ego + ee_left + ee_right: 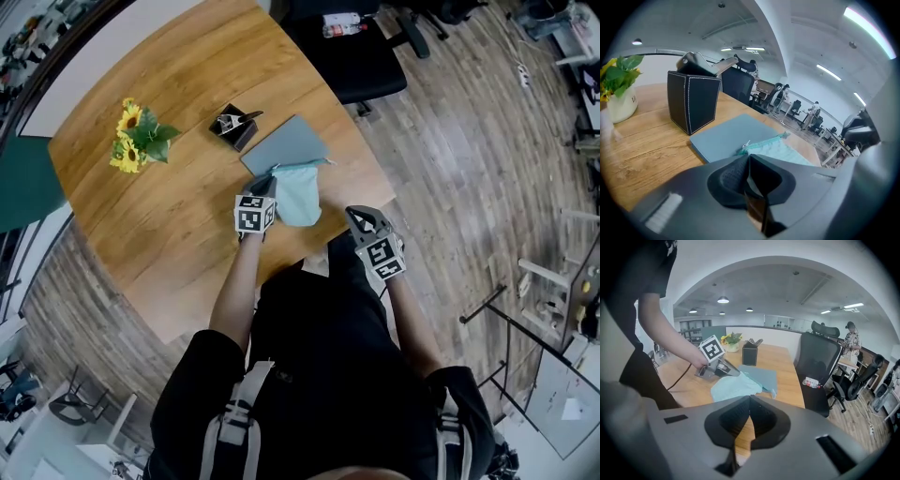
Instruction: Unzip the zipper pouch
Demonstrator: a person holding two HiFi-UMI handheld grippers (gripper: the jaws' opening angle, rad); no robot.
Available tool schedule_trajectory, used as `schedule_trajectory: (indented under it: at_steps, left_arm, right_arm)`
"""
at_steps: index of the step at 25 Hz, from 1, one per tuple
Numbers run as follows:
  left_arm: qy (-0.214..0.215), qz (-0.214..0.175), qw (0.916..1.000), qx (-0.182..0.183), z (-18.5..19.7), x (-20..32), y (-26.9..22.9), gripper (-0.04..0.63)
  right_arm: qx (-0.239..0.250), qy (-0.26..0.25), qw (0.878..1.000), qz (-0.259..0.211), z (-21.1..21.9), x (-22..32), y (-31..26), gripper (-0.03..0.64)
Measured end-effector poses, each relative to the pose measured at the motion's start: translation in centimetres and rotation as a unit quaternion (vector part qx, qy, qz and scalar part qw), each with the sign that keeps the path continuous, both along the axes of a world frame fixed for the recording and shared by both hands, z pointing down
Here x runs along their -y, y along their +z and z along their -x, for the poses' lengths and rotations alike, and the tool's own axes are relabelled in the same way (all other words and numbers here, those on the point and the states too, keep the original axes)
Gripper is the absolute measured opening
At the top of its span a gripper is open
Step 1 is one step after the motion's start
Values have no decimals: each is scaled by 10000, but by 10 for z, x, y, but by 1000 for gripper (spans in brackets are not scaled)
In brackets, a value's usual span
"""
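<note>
Wood-plank flooring point(450, 169) surrounds a rounded wooden table point(187, 234) in an open office, with a black office chair point(361, 61) drawn up at the far side. On the table lies a flat grey-blue mat point(286, 142). The pale teal zipper pouch point(300, 199) rests partly on the mat's near edge and partly on the bare wood, close to the person's side of the table.

The left gripper point(270, 184) sits at the pouch's left far corner, angled downward. Its jaws are pressed together, and the pouch's fabric runs right up into their tips. In the left gripper view a small white zip pull point(746, 145) shows just beyond the tips, with the zipped edge running away to the right.

The right gripper point(362, 219) hangs off the table's near edge, well apart from the pouch and to its right. Its jaws are closed tip to tip with nothing between them.

A black box point(234, 127) stands just beyond the mat. Sunflowers point(136, 139) stand farther left.
</note>
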State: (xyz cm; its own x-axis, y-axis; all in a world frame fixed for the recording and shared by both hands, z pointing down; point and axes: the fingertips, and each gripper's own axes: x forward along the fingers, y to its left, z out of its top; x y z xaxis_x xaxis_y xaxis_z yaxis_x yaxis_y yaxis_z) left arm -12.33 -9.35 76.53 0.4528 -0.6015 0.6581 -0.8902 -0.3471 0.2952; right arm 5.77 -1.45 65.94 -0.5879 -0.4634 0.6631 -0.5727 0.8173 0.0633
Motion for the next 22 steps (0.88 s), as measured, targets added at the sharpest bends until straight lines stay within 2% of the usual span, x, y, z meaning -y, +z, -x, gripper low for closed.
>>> schedule_trajectory:
  at_steps: [7,17,22]
  left_arm:
    - [-104,-96,9997,-184,-2,-3,-14,11]
    - [311,-545,9956,-699,-23,-20,-57,9]
    - [587,-744,9924,-782,-37,-29,-76,11]
  right_arm:
    - [100,-6,9999,-27,-5,7,-4,5]
    - [241,-4,9996,-111,4,3,-12,5]
    - [287,-43,9995,-147,10,3,-15,5]
